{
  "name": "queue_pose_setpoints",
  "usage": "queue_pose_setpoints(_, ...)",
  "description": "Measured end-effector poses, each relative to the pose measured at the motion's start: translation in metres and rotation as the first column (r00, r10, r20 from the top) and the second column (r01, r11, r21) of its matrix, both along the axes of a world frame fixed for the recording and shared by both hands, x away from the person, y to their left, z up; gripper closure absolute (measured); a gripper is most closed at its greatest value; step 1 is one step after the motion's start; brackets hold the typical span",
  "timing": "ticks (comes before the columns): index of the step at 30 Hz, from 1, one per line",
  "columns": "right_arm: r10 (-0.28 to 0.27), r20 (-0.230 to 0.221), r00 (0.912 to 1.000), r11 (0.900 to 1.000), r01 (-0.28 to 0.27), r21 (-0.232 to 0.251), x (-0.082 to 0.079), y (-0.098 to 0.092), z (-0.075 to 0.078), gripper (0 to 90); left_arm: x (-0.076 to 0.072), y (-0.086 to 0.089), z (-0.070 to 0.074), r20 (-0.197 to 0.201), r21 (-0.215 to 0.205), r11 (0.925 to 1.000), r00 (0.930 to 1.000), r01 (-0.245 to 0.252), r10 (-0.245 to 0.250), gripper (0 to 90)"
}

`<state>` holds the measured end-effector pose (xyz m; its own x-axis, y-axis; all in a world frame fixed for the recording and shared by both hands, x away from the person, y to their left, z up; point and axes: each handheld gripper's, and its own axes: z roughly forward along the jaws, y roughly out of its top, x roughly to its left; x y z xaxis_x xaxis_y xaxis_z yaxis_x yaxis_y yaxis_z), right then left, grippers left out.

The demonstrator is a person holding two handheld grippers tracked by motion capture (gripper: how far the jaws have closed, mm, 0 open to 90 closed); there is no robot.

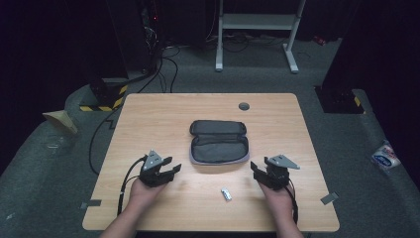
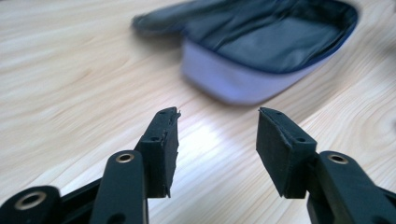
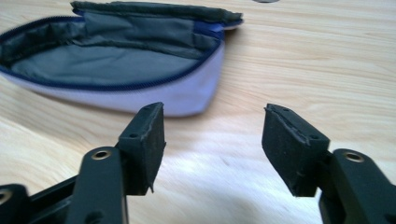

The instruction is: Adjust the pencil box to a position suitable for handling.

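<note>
**Pouch sitting open mid-table, both grippers empty on either side**

High view first: you're holding the left gripper (image 1: 171,167) and the right gripper (image 1: 255,168) low over the table (image 1: 148,114), one on each side of the pouch (image 1: 219,142), both angled in toward it. The pouch is lying unzipped in the middle of the tabletop, flap folded back away from you, dark lining showing. A small silver object (image 1: 226,194) is resting on the wood between your hands, nearer the right one and well apart from the pouch. It's too small to say what it is, though it looks like the sort of thing that goes in there. Flanking the pouch like that is probably giving you a choice of which hand steadies it and which one picks.

Left gripper view: your jaws are standing about halfway open with only bare wood between the pads (image 2: 163,149). The pouch (image 2: 261,51) is sitting ahead and a bit right, its light outer wall facing you, not touched.

Right gripper view: same story, jaws roughly half open and gripping nothing. The pouch (image 3: 116,60) is lying ahead to the left, its rounded end near the left pad (image 3: 144,140) but apart from it. The mouth is gaping upward, so dropping something in looks easy.
</note>
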<state>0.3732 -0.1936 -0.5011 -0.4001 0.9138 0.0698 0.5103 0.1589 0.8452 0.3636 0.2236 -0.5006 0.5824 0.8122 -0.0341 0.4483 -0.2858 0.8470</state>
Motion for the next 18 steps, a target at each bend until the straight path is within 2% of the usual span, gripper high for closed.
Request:
queue_pose_setpoints(2,-0.003,0.003,1.0,1.0,0.003,-0.009,-0.003,-0.004,-0.002,38.4,0.0,0.005,-0.002,-0.006,0.016,0.9998,1.0,-0.008,0.008,47.9)
queue_pose_setpoints(3,-0.002,-0.007,1.0,1.0,0.002,-0.022,-0.007,-0.012,-0.005,36.9,0.0,0.015,-0.005,-0.025,0.04,0.999,0.9995,-0.02,0.022,47.6)
queue_pose_setpoints(4,-0.004,-0.012,0.9999,1.0,0.004,-0.021,-0.008,-0.015,-0.006,36.0,0.0,0.015,-0.005,-0.025,0.04,0.999,0.9995,-0.02,0.022,47.0)
queue_pose_setpoints(5,-0.007,-0.018,0.9998,1.0,0.006,-0.024,-0.01,-0.018,-0.007,35.3,-0.001,0.025,-0.009,-0.037,0.069,0.9969,0.9985,-0.037,0.04,46.5)
queue_pose_setpoints(6,-0.007,-0.018,0.9998,1.0,0.006,-0.024,-0.01,-0.018,-0.007,35.3,-0.001,0.025,-0.009,-0.037,0.069,0.9969,0.9985,-0.037,0.04,46.1)
queue_pose_setpoints(8,-0.011,-0.036,0.9993,0.999,0.009,-0.038,-0.014,-0.023,-0.011,34.5,-0.001,0.038,-0.014,-0.054,0.122,0.9905,0.996,-0.064,0.071,44.9)
queue_pose_setpoints(9,-0.008,-0.039,0.9992,0.999,0.007,-0.045,-0.016,-0.025,-0.012,34.5,0.0,0.043,-0.016,-0.067,0.13,0.9885,0.9939,-0.078,0.087,44.3)
queue_pose_setpoints(12,-0.009,-0.049,0.9987,0.997,0.005,-0.076,-0.019,-0.025,-0.016,34.3,0.002,0.053,-0.019,-0.088,0.146,0.9846,0.99,-0.097,0.11,42.6)
queue_pose_setpoints(16,-0.005,-0.064,0.9979,0.996,-0.001,-0.094,-0.02,-0.024,-0.019,32.7,0.001,0.06,-0.023,-0.103,0.152,0.9812,0.9855,-0.119,0.135,41.3)
queue_pose_setpoints(18,-0.008,-0.073,0.9973,0.995,0.001,-0.097,-0.024,-0.023,-0.019,31.7,0.002,0.063,-0.025,-0.116,0.134,0.9815,0.9815,-0.137,0.153,39.4)
